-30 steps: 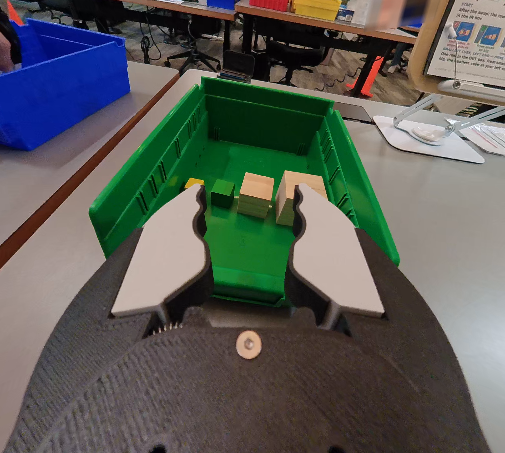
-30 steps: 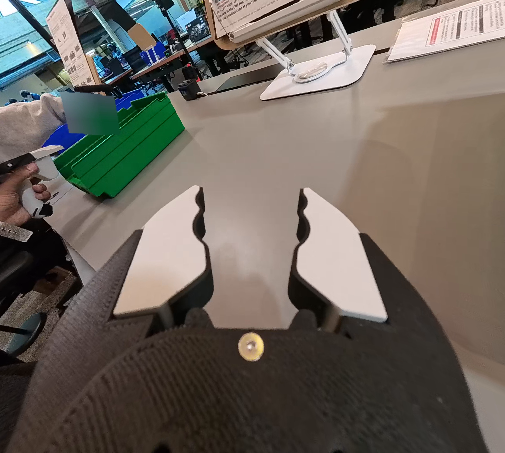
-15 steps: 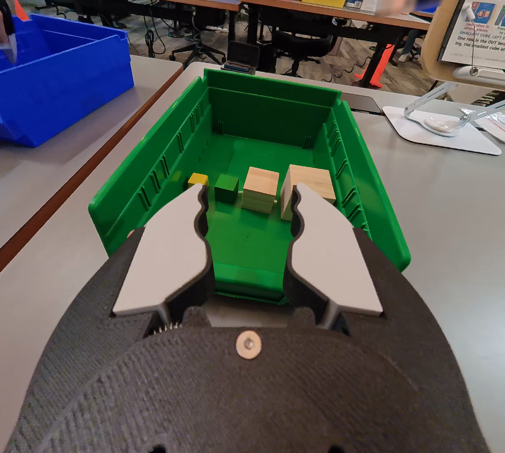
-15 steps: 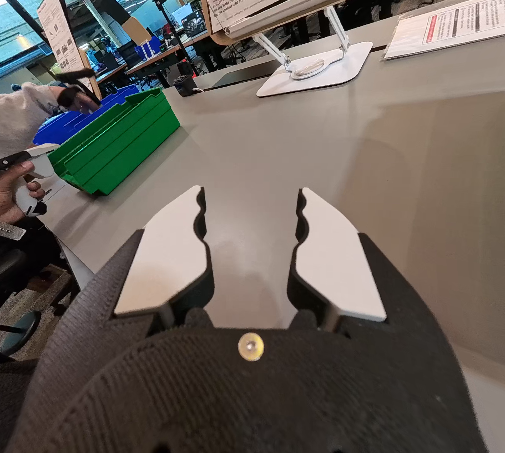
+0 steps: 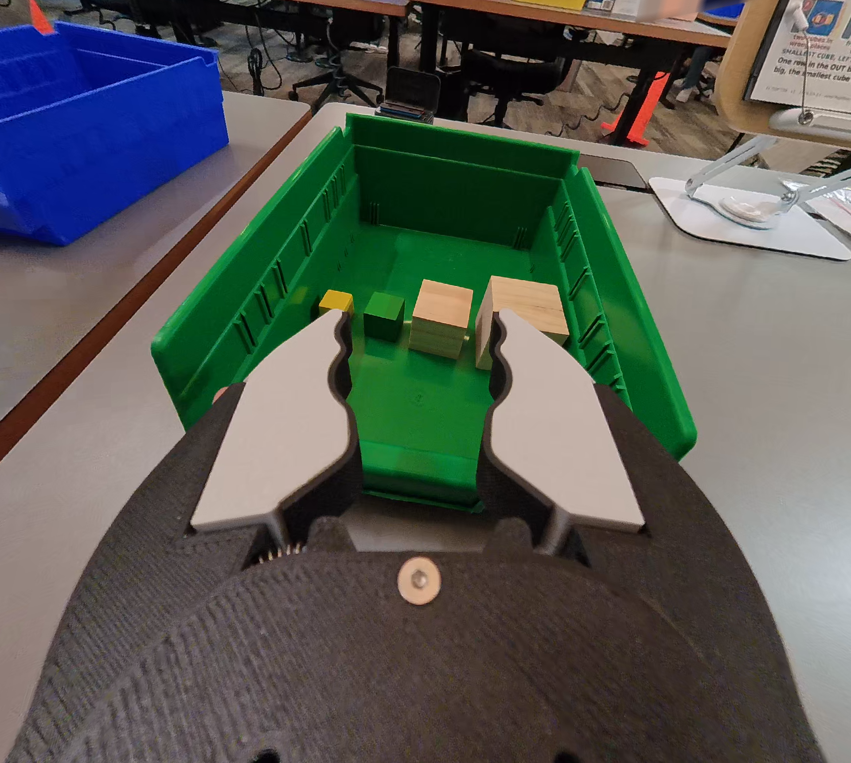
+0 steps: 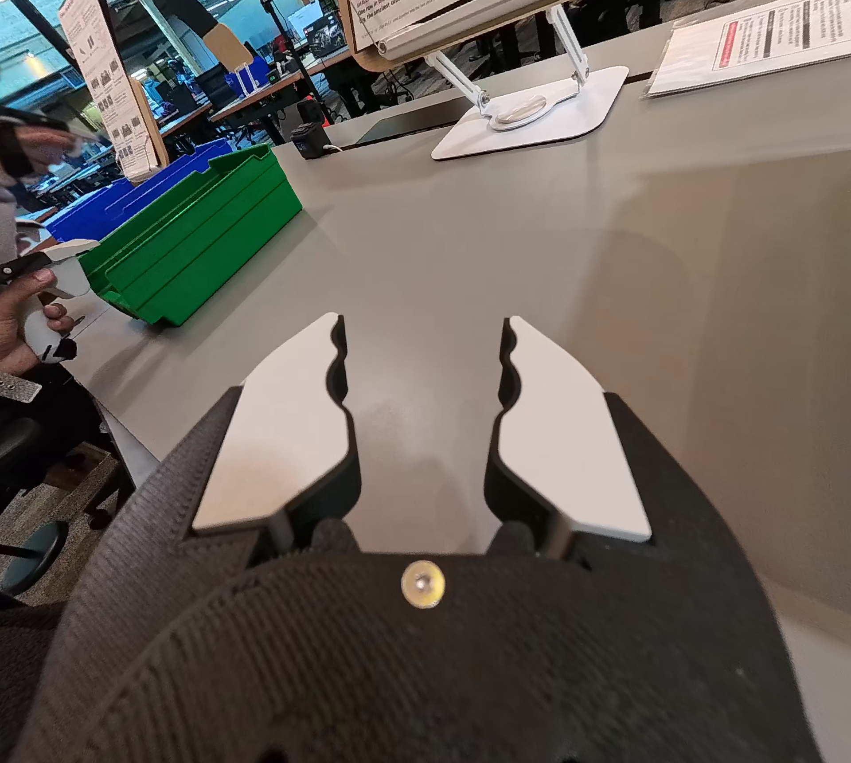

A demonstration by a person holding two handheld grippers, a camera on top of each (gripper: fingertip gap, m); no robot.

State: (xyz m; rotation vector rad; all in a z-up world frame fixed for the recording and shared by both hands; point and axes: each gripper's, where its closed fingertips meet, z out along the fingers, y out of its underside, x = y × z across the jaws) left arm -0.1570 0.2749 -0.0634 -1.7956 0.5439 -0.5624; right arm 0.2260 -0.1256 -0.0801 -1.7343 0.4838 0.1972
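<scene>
**Both Grippers Empty; Left Unit Poised Above Green Bin**

The left gripper [image 5: 419,317] hovers over the near end of the green plastic bin [image 5: 258,294], jaws spread and holding nothing. Four cubes stand in a row on the bin floor: a small yellow cube [image 5: 337,302], a dark green cube [image 5: 384,316], a mid-sized pale wooden cube [image 5: 441,319] and a large pale wooden cube [image 5: 529,308] close to the right wall. The cubes stand near one another with narrow gaps.

The right gripper [image 6: 421,321] hangs over bare grey tabletop [image 6: 598,257], jaws spread, well apart from the bin.

Hazards, as judged:
- A finger lowered into a narrow gap may nudge the neighbouring cube out of line.
- The yellow cube's small faces offer little grip and may slip.
- The bin wall may block a finger beside the large cube.
</scene>
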